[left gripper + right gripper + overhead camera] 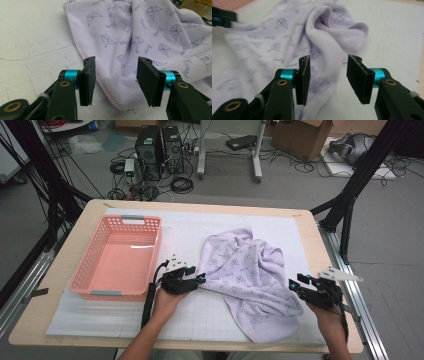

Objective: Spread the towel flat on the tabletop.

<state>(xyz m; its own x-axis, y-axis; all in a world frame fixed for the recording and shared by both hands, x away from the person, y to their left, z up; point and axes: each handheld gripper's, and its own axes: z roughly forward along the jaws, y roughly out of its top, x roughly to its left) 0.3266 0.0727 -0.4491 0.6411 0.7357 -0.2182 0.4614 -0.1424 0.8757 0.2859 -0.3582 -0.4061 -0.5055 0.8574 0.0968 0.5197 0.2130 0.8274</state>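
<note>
A lilac towel (245, 270) printed with small blue figures lies crumpled on the white mat, right of centre. My left gripper (200, 279) sits at the towel's left edge, open, with the stitched hem (110, 85) lying between its jaws but not pinched. My right gripper (295, 286) is at the towel's right side, also open, its jaws straddling a raised fold of the towel (327, 47). A hand holds each gripper from the near edge of the table.
A pink plastic basket (95, 265) stands on the left of the mat, with nothing inside. The white gridded mat (200, 315) covers most of the wooden table (65, 255). Cables, computer towers and boxes sit on the floor beyond.
</note>
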